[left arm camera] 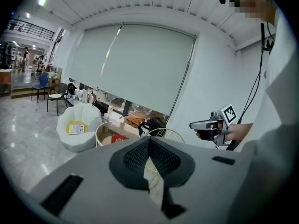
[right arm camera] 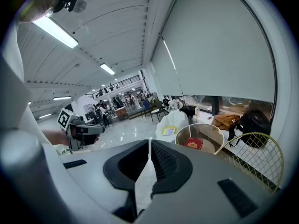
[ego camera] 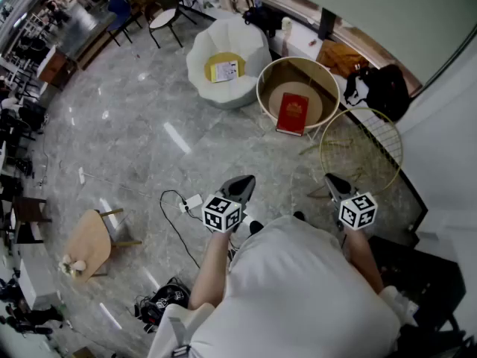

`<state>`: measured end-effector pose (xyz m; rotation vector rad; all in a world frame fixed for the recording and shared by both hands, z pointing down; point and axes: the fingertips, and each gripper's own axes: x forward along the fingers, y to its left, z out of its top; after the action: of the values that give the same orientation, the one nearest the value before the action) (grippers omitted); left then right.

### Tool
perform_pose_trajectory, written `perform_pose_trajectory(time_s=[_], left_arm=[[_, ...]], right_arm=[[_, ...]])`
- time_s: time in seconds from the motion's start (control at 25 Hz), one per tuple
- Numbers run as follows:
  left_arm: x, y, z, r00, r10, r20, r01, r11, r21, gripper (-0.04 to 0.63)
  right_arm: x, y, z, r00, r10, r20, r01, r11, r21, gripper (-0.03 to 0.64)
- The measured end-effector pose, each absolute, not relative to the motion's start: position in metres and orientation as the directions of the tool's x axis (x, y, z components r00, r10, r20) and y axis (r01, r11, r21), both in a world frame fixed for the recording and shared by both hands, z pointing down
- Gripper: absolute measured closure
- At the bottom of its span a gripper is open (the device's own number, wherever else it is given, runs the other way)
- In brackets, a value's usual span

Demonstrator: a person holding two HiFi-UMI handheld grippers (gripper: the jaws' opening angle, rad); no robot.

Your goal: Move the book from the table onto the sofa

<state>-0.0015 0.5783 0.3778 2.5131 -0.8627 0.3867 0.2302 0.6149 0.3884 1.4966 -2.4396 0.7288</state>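
1 overhead, 2 low, common table (ego camera: 317, 88)

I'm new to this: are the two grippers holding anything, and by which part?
Nothing held. Left gripper and right gripper are shut, empty; the red book lies on the round table.

- The book (ego camera: 292, 114) lies on the table (ego camera: 309, 99), toward its near side.
- The sofa (ego camera: 246, 47) stands just left of the table, with a paper (ego camera: 226, 71) on its seat.
- A wire stand (ego camera: 376, 136) is right of the table and nearer.
- A bag (ego camera: 384, 88) lies right of the table.
- A stool (ego camera: 89, 241) stands well left of the table and nearer.
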Motion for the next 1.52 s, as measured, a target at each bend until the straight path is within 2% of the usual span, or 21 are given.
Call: perform_pose_trajectory(time_s=[0.76,1.52], left_arm=[[0.002,0.580,0.380,0.751,-0.507,0.423,-0.646,-0.696,0.313,0.594],[0.051,0.572,0.388,0.705,-0.572,0.419,-0.705,-0.631,0.323,0.594]], right_arm=[[0.238,0.613,0.396,-0.508,-0.760,0.406,-0.852,0.372,-0.369,0.571],[0.286,0.589,0.405,-0.600,-0.689,0.407,-0.798,0.482,-0.361,0.569]])
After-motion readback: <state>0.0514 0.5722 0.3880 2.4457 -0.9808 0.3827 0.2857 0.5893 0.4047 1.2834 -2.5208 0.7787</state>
